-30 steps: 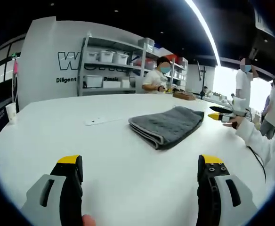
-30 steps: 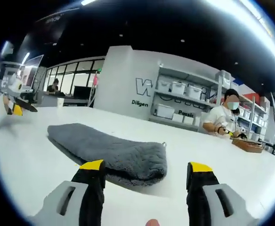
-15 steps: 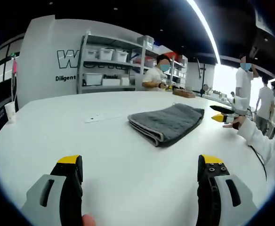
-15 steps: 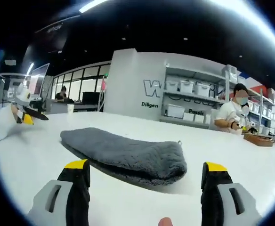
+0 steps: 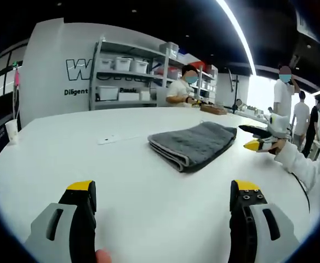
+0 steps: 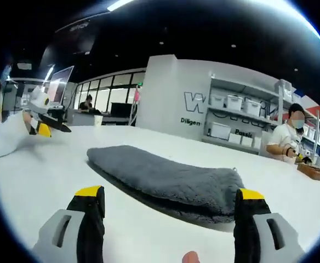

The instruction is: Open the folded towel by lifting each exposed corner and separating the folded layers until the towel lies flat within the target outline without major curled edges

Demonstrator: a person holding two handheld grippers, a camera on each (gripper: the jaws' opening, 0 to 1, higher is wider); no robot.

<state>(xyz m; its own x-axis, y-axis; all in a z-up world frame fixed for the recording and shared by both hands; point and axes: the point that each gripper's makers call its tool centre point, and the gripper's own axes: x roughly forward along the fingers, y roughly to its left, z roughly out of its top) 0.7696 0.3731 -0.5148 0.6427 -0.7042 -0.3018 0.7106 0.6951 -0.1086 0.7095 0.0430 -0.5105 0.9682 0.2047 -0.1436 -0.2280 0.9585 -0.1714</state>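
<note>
A folded grey towel lies on the white table, its layered edge facing the left gripper view. My left gripper stands open well short of it, nothing between its yellow-tipped jaws. At the right of that view my right gripper hovers beside the towel's far end. In the right gripper view the towel stretches across just ahead of my open right gripper. My left gripper appears at that view's left edge, held by a white-sleeved arm.
A small flat white object lies on the table left of the towel. Shelving with white bins stands behind the table. A person sits at the far side, others stand at the right. A paper cup rests at the far left.
The right gripper view has swung lower and closer along the towel, and its jaws have spread wider. In the left gripper view the right gripper has dipped slightly toward the towel's end.
</note>
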